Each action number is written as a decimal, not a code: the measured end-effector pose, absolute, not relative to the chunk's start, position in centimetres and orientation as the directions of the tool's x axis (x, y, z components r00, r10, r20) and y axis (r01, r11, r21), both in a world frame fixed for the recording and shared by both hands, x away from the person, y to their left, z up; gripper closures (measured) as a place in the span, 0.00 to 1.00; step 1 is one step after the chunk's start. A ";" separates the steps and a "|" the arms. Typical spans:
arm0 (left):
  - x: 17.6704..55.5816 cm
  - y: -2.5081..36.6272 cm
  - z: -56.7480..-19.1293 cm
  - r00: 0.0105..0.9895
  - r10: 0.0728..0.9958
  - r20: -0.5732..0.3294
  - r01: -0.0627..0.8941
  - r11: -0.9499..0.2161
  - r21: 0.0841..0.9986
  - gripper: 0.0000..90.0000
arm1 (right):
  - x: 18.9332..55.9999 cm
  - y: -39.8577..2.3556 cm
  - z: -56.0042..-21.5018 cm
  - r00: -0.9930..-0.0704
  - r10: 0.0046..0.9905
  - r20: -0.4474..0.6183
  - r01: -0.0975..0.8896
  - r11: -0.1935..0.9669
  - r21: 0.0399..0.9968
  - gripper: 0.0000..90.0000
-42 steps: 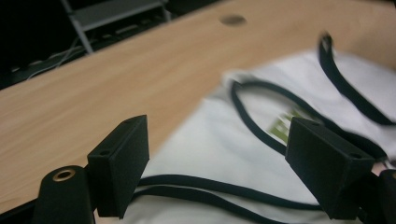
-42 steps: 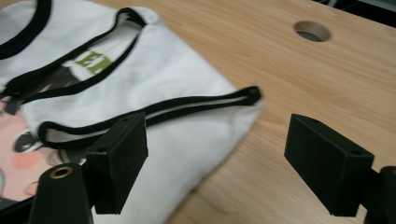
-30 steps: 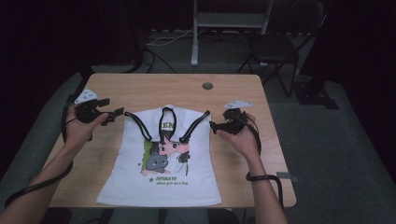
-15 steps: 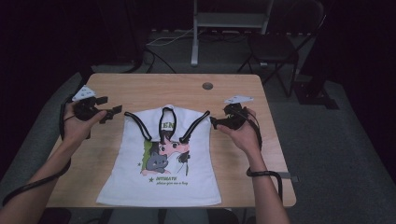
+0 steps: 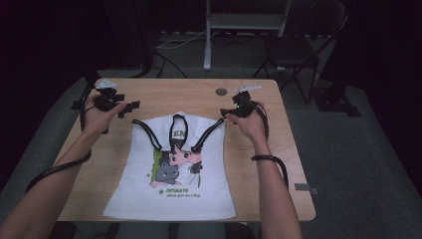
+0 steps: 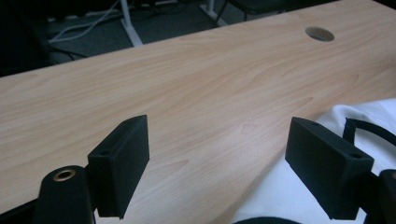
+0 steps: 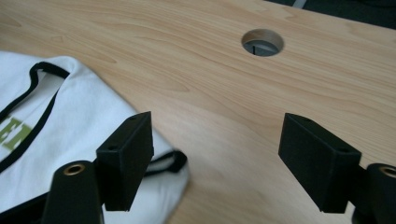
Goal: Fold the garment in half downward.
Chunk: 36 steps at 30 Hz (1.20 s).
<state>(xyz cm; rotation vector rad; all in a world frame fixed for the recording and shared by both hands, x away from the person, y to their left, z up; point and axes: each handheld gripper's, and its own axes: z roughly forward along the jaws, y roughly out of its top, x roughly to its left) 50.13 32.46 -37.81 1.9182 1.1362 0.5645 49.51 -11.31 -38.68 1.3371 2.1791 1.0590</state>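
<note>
From above, a white sleeveless top [image 5: 171, 169] with black trim and a cartoon print lies flat on the wooden table [image 5: 278, 164]. The left gripper [image 5: 130, 106] hovers just off its left shoulder strap, the right gripper [image 5: 227, 113] at the right strap's tip. In the left gripper view, the left gripper [image 6: 217, 163] is spread wide over bare wood, with the top's edge [image 6: 280, 196] beneath the right-hand jaw. In the right gripper view, the right gripper [image 7: 217, 156] is released too, its left-hand jaw over the strap end [image 7: 173, 163], with a cable hole [image 7: 262, 42] ahead.
</note>
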 end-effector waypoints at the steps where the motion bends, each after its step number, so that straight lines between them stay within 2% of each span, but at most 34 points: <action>1: 50.3 32.1 -38.1 0.496 0.868 -0.020 0.510 -0.272 0.816 0.24 | 50.1 -10.4 -39.3 -0.488 0.871 0.061 0.606 0.288 0.741 0.34; 3: 50.5 31.5 -38.7 0.510 0.860 0.008 0.526 -0.319 0.788 0.24 | 50.3 -10.0 -39.6 -0.492 0.868 0.062 0.616 0.296 0.730 0.36; 6: 50.7 30.7 -39.8 0.527 0.849 0.027 0.539 -0.359 0.762 0.35 | 50.7 -9.0 -40.5 -0.490 0.870 0.053 0.627 0.310 0.715 0.42; 13: 50.8 29.7 -41.3 0.572 0.820 0.025 0.560 -0.413 0.718 0.35 | 50.7 -8.1 -42.1 -0.496 0.868 0.020 0.633 0.345 0.693 0.52; 19: 50.0 29.8 -42.2 0.621 0.784 0.019 0.565 -0.465 0.682 0.35 | 49.8 -8.2 -42.9 -0.529 0.848 0.009 0.626 0.383 0.679 0.51; 30: 49.4 29.9 -43.0 0.623 0.782 0.001 0.572 -0.456 0.681 0.35 | 49.0 -8.6 -43.3 -0.523 0.852 0.024 0.621 0.362 0.695 0.51; 33: 49.1 29.8 -43.0 0.626 0.780 0.001 0.571 -0.459 0.680 0.38 | 48.6 -8.5 -43.3 -0.518 0.855 0.025 0.620 0.356 0.699 0.51; 34: 49.0 29.7 -43.0 0.632 0.775 -0.001 0.566 -0.460 0.684 0.40 | 48.5 -8.5 -43.4 -0.522 0.853 0.022 0.615 0.358 0.702 0.54; 35: 48.9 29.7 -42.9 0.635 0.772 -0.003 0.565 -0.462 0.684 0.48 | 48.2 -8.4 -43.4 -0.531 0.847 0.031 0.609 0.355 0.709 0.67; 36: 48.7 29.6 -42.9 0.640 0.769 -0.003 0.559 -0.462 0.688 0.48 | 48.2 -8.4 -43.4 -0.531 0.847 0.031 0.609 0.355 0.709 0.67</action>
